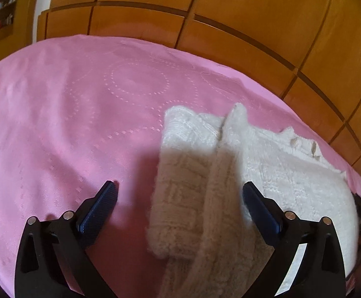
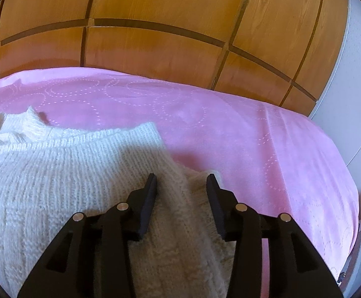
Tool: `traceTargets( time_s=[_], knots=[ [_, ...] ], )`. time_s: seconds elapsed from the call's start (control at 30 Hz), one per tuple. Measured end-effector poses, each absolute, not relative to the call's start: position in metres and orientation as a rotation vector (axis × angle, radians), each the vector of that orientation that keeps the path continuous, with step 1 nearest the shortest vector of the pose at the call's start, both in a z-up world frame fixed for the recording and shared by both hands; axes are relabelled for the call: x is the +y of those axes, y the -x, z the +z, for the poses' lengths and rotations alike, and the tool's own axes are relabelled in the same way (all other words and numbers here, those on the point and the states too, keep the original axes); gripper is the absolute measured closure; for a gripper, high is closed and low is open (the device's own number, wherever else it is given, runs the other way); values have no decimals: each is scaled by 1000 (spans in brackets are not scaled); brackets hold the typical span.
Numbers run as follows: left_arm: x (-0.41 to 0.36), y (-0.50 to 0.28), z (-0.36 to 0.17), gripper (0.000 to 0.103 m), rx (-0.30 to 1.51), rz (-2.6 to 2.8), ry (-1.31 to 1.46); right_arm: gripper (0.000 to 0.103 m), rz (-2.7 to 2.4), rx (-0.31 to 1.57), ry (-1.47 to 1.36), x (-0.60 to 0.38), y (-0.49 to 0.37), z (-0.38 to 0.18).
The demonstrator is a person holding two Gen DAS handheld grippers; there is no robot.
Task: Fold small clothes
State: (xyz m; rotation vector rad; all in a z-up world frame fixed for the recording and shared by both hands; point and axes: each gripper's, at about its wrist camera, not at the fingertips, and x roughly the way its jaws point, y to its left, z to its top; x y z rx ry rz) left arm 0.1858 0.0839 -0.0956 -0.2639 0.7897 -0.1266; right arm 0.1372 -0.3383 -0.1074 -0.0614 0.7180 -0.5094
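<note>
A small white knitted sweater [image 1: 279,173] lies on a pink cloth [image 1: 56,124]. In the left wrist view a folded sleeve or edge of it [image 1: 192,198] runs between my fingers. My left gripper [image 1: 179,188] is open, its jaws wide apart on either side of that fold. In the right wrist view the sweater [image 2: 43,173] fills the lower left. My right gripper [image 2: 181,180] is open, its jaws standing around a raised fold of the knit [image 2: 180,211].
The pink cloth [image 2: 255,136] covers the surface and falls away at the right edge. A wooden panelled wardrobe [image 1: 205,12] stands right behind it; it also shows in the right wrist view [image 2: 155,37]. A white wall [image 2: 354,74] is at the right.
</note>
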Motion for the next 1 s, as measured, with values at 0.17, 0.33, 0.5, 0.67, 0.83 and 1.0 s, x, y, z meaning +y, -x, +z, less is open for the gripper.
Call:
traceTargets(
  time_s=[0.17, 0.33, 0.5, 0.67, 0.83, 1.0],
  knots=[
    [88, -175, -98, 4, 738, -147, 285, 36, -494, 683, 47, -337, -129, -103],
    [87, -166, -98, 4, 706, -156, 274, 30, -419, 586, -33, -339, -103, -90],
    [89, -164, -99, 4, 695, -165, 286, 27, -370, 572, -159, -345, -64, -85],
    [91, -160, -98, 4, 682, -170, 292, 24, -338, 605, -205, -338, -30, -89],
    [90, -161, -98, 4, 678, -173, 296, 24, -281, 618, -220, -316, -1, -89],
    [91, -159, -98, 4, 675, -174, 299, 63, -142, 598, -227, -296, 11, -76]
  ],
)
